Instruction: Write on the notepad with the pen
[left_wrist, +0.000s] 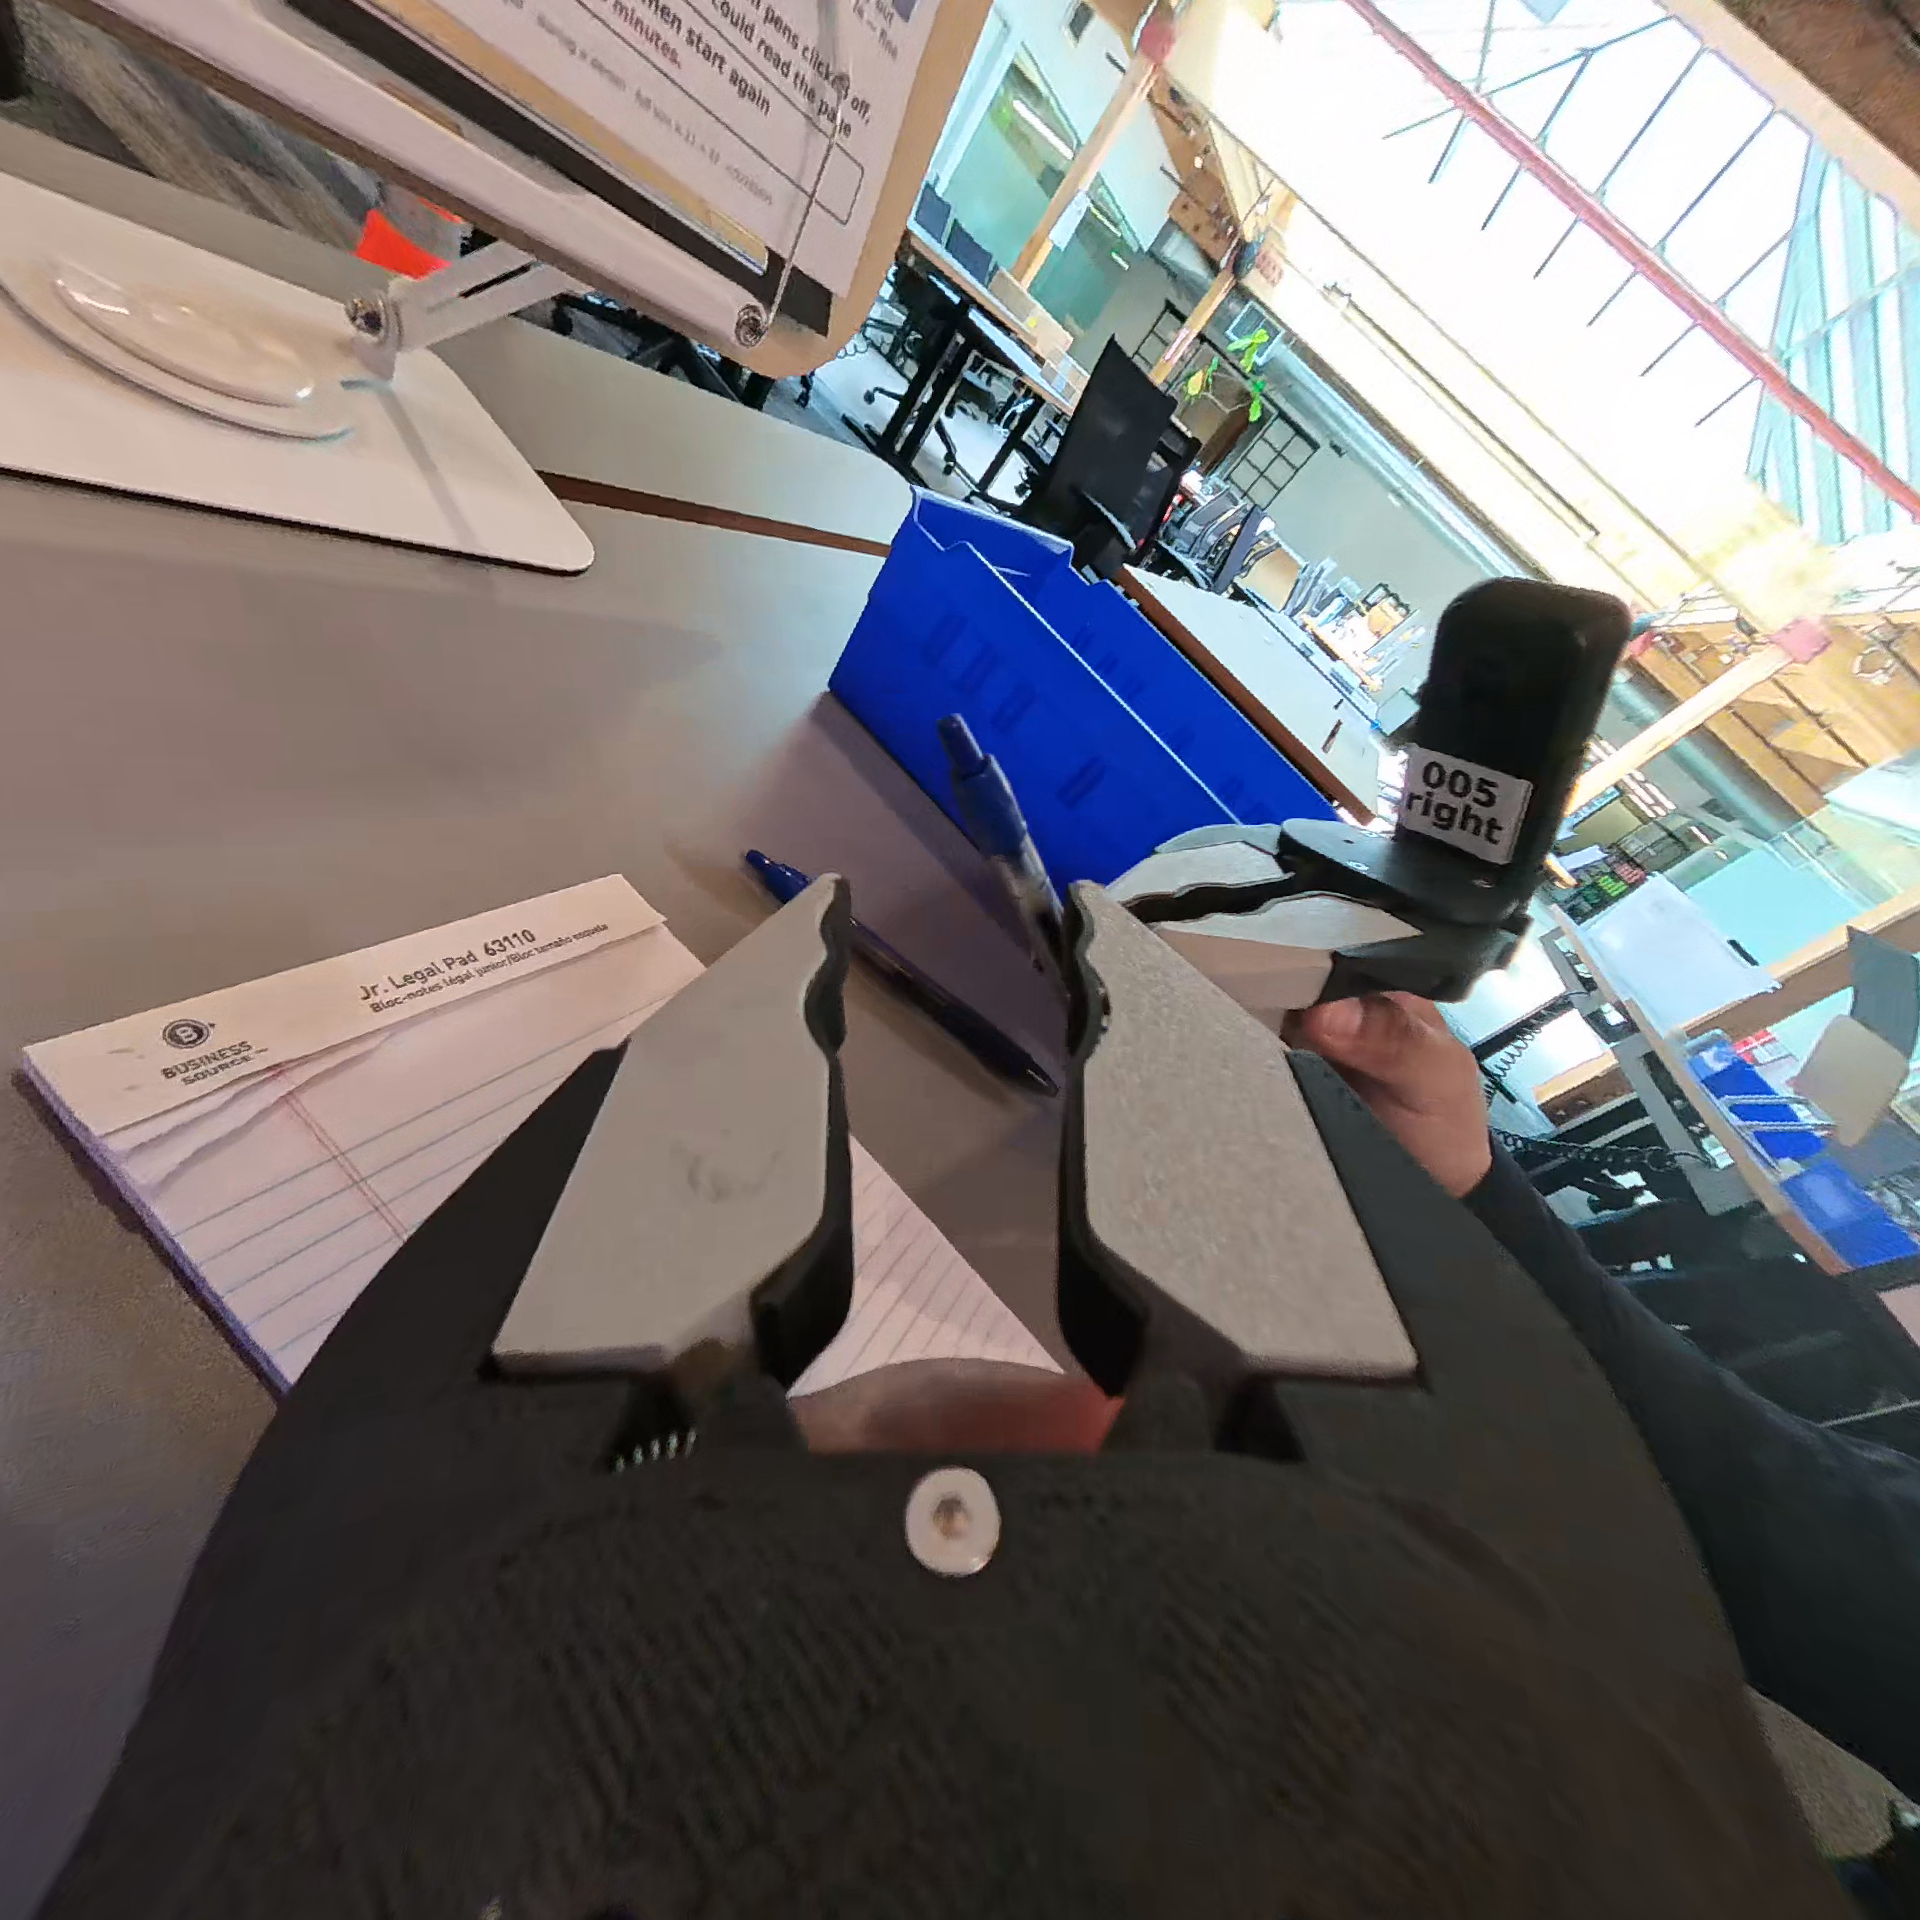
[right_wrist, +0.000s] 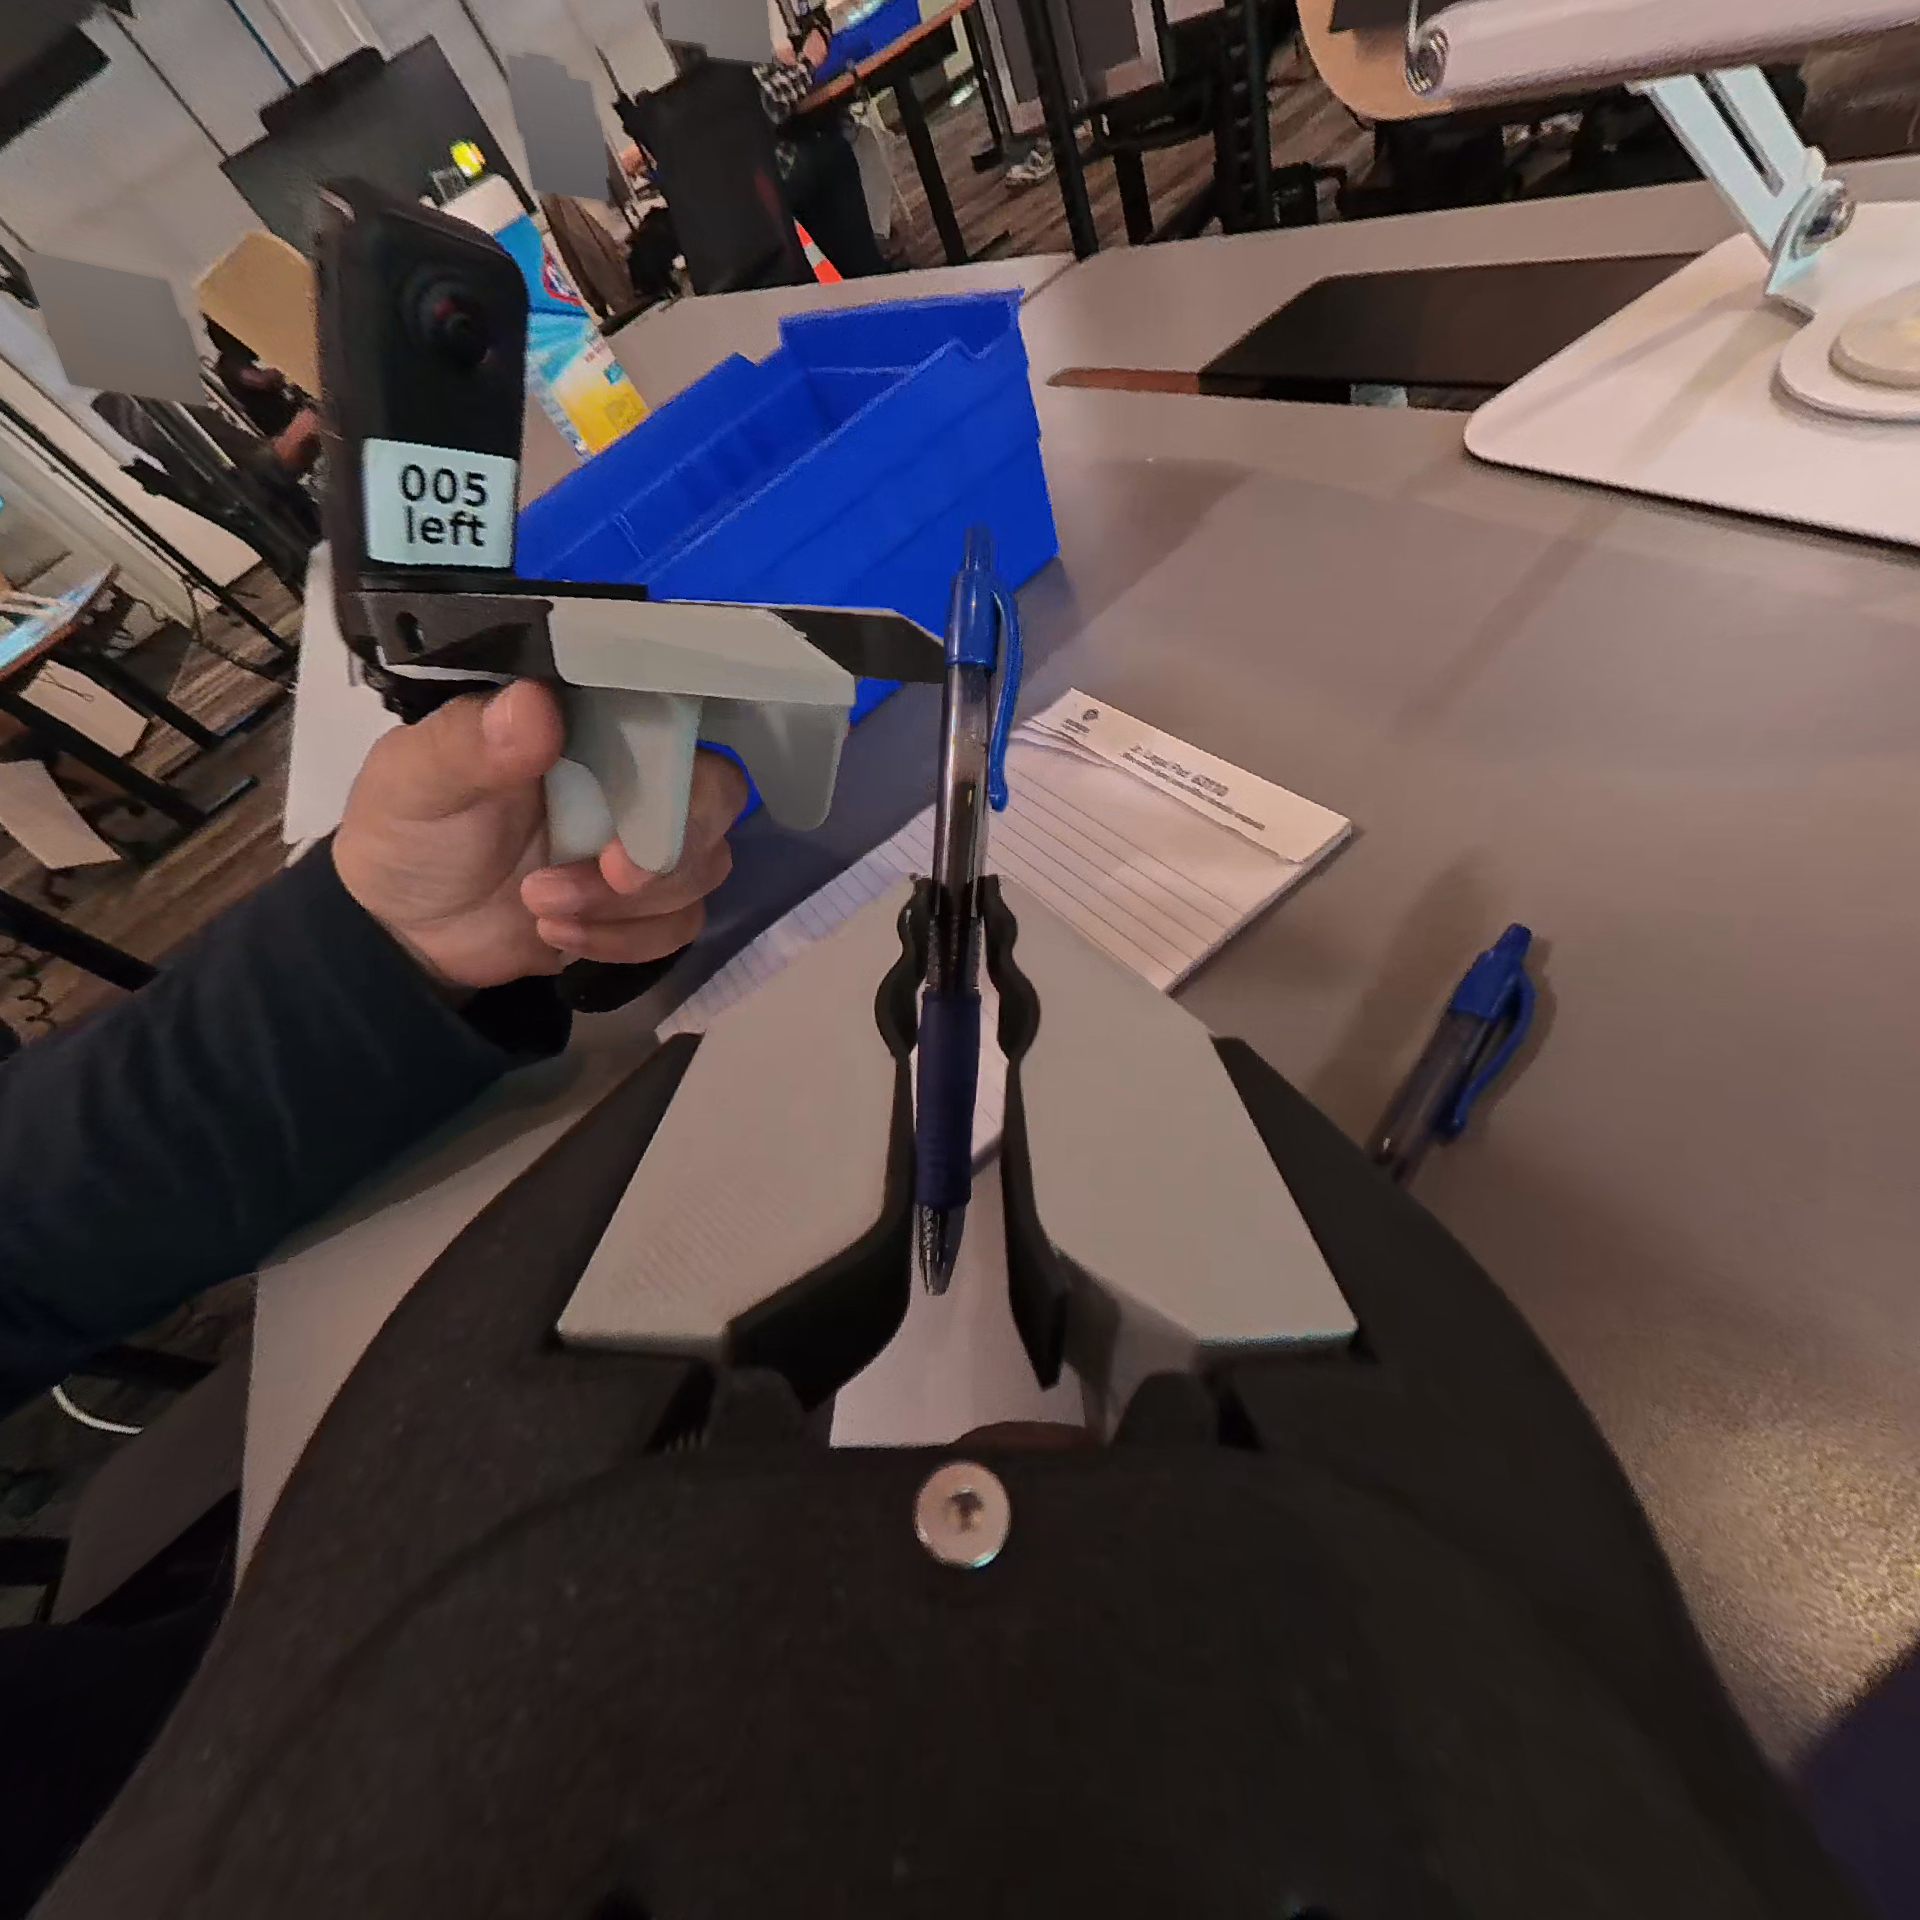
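A white lined notepad (left_wrist: 312, 1132) lies flat on the grey table; it also shows in the right wrist view (right_wrist: 1153, 831). My right gripper (right_wrist: 954, 906) is shut on a blue click pen (right_wrist: 961, 748), held upright above the pad's near part with the tip pointing down. In the left wrist view this pen (left_wrist: 1000, 821) stands just beyond my left fingertips, gripped by the right gripper (left_wrist: 1120, 894). My left gripper (left_wrist: 956, 956) is open and empty, raised above the pad; its tip (right_wrist: 914, 649) reaches near the pen's top. A second blue pen (left_wrist: 914, 982) (right_wrist: 1460, 1039) lies on the table beside the pad.
A blue plastic bin (left_wrist: 1039, 675) (right_wrist: 810, 447) stands just behind the pad. A white stand base (left_wrist: 312, 468) (right_wrist: 1662, 436) with an arm carrying a board sits at the back. A wipes canister (right_wrist: 577, 364) stands by the bin. People and desks are in the background. The tips of one gripper are about 5 cm away from the tips of the other.
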